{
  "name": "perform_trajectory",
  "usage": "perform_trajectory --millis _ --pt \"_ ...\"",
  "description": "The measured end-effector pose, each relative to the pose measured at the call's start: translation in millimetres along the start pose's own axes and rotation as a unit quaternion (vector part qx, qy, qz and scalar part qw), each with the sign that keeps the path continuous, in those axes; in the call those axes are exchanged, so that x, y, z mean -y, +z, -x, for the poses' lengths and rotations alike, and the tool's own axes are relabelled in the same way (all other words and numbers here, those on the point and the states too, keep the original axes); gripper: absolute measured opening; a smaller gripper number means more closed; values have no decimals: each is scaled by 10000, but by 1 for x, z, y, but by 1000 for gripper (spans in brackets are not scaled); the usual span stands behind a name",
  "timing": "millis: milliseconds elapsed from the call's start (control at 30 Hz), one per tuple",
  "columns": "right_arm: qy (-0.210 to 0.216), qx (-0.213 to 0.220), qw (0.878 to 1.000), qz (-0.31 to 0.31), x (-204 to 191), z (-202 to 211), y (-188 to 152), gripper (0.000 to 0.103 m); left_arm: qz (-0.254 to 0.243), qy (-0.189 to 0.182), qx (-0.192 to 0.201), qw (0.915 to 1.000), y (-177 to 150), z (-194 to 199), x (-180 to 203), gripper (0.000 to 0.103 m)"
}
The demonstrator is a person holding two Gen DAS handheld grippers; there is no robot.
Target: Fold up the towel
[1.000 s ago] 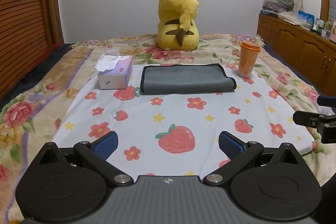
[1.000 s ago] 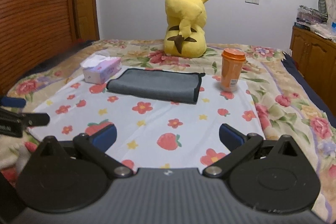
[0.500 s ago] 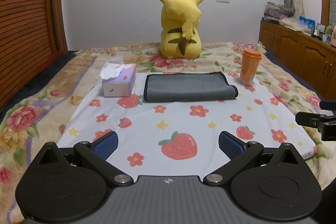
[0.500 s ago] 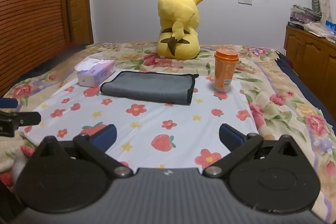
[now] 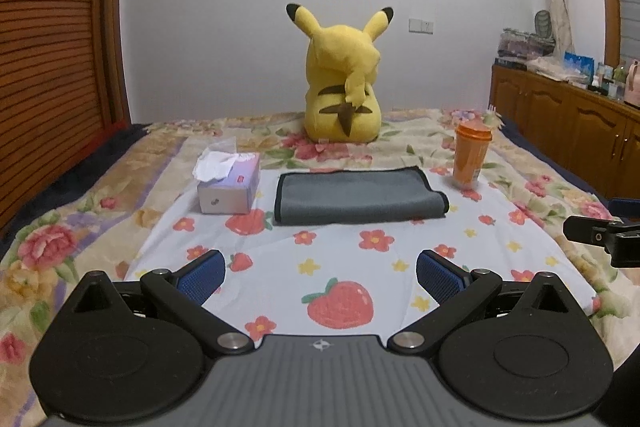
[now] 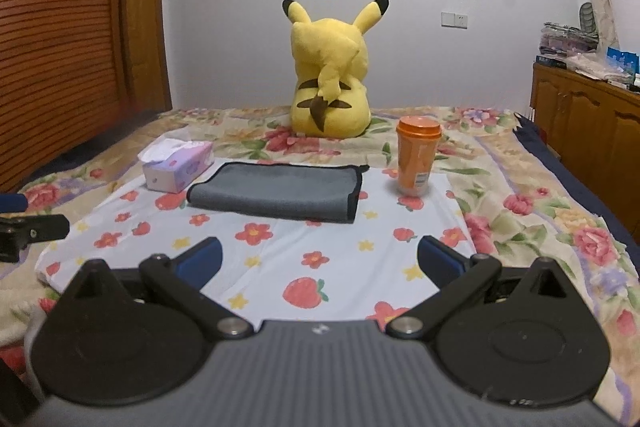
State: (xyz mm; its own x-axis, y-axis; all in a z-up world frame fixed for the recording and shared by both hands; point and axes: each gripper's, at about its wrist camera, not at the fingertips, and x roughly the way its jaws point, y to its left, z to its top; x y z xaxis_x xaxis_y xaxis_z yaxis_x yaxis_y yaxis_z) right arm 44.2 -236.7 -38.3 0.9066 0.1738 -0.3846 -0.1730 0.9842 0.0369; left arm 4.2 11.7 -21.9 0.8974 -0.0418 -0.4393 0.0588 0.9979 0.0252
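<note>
I see the grey towel point(image 5: 358, 194) lying already doubled on the strawberry sheet point(image 5: 360, 267), far from me, between the tissue box point(image 5: 229, 183) on its left and the orange cup point(image 5: 470, 155) on its right. I judge at least 1 fold is done; maybe 1 more is left. My left gripper point(image 5: 320, 273) and right gripper point(image 6: 320, 261) both have jaws wide, holding nothing. A tissue stands out of the box; the cup is lidded.

We see a tissue box point(image 5: 229, 183) at ten o'clock, an orange cup point(image 5: 470, 154) at two, and a yellow plush point(image 5: 341, 79) at twelve on the floral bedspread point(image 5: 80, 211).
</note>
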Motion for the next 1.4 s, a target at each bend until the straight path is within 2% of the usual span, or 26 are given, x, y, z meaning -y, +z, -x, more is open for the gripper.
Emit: perform_trajectory --millis 767,1400 --pt "-168 570 9981 -134 7 16 1 103 -162 56 530 9984 3 14 4 103" --pt "-194 582 9979 -182 11 16 1 103 -168 54 523 9985 3 14 3 103"
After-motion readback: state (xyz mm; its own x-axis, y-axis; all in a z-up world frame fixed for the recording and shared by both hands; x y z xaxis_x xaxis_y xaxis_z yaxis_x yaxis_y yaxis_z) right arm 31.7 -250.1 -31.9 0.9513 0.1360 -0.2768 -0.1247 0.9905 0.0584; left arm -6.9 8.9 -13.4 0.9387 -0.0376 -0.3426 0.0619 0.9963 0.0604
